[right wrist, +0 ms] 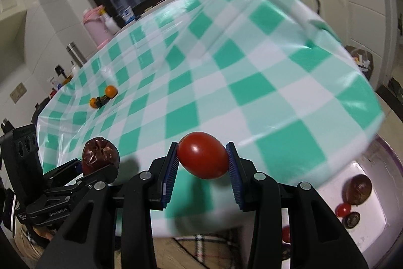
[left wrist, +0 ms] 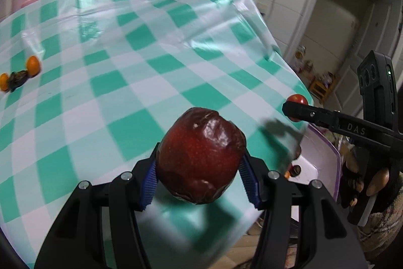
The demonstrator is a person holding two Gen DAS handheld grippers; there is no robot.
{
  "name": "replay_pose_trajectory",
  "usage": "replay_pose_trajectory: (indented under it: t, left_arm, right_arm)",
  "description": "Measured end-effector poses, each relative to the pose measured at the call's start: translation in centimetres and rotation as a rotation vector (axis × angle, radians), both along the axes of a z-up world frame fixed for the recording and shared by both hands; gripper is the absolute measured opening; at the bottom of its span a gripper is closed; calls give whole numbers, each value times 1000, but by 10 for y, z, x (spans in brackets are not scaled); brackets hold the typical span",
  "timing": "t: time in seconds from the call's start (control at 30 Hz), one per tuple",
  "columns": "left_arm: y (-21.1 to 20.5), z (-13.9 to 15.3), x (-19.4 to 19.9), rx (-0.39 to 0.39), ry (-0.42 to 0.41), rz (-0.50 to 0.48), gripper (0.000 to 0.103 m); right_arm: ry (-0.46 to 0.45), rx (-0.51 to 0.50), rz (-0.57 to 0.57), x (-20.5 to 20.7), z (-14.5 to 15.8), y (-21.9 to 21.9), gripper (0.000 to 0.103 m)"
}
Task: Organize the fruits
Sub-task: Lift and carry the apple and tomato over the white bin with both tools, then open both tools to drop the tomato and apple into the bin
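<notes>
My left gripper point(left wrist: 200, 168) is shut on a wrinkled dark red apple point(left wrist: 200, 155), held above the near edge of the green-and-white checked table point(left wrist: 126, 67). My right gripper point(right wrist: 202, 163) is shut on a small red tomato point(right wrist: 202, 158), held above the table's near edge. In the left wrist view the right gripper point(left wrist: 289, 110) shows at the right with the tomato point(left wrist: 298, 100). In the right wrist view the left gripper point(right wrist: 100, 168) and apple point(right wrist: 100, 155) show at lower left. Two small oranges point(left wrist: 33, 65) point(right wrist: 111, 91) flank a dark shrivelled fruit point(left wrist: 17, 79) far left on the table.
A white tray with a purple rim point(right wrist: 365, 183) sits below the table's right corner; it holds a brown fruit point(right wrist: 359, 189), a small red tomato point(right wrist: 343, 209) and another dark fruit point(right wrist: 352, 218). Bottles and a pink flask point(right wrist: 95, 27) stand behind the table.
</notes>
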State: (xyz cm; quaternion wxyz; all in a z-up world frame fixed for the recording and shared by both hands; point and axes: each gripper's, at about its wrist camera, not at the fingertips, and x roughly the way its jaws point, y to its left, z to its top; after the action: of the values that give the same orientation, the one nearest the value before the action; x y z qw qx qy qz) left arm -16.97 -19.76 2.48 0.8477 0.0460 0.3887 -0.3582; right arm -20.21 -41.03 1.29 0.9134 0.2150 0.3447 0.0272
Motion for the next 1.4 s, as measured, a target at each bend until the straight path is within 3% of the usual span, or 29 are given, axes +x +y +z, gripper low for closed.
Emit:
replay_pose_trajectory:
  t: [0.27,0.7,0.87,1.03,1.2,1.4]
  left_arm:
    - [-61,-4,-14,48,19,-135,57]
    - [-176,-17,-72,133,29,-456,57]
    - [-210,-42,-93,205,44,-549,57]
    - [-241,-88,-112,334,91,-654,57]
    - [-266,-131,-143,439,104,-792,57]
    - [-292,-175,-165,492,178,-915,57]
  right_arm:
    - [-9,48,-125,-42,-17,-53,38]
    - [38,57,-348,-98,-49,-137,38]
    - [135,42,-428,-108,-80,-163,38]
    - [268,-9,-454,-110,-117,-177,38]
    - [456,-174,-404,-97,-154,-186,38]
    - [640,-271,-279,-78,-191,-198,38]
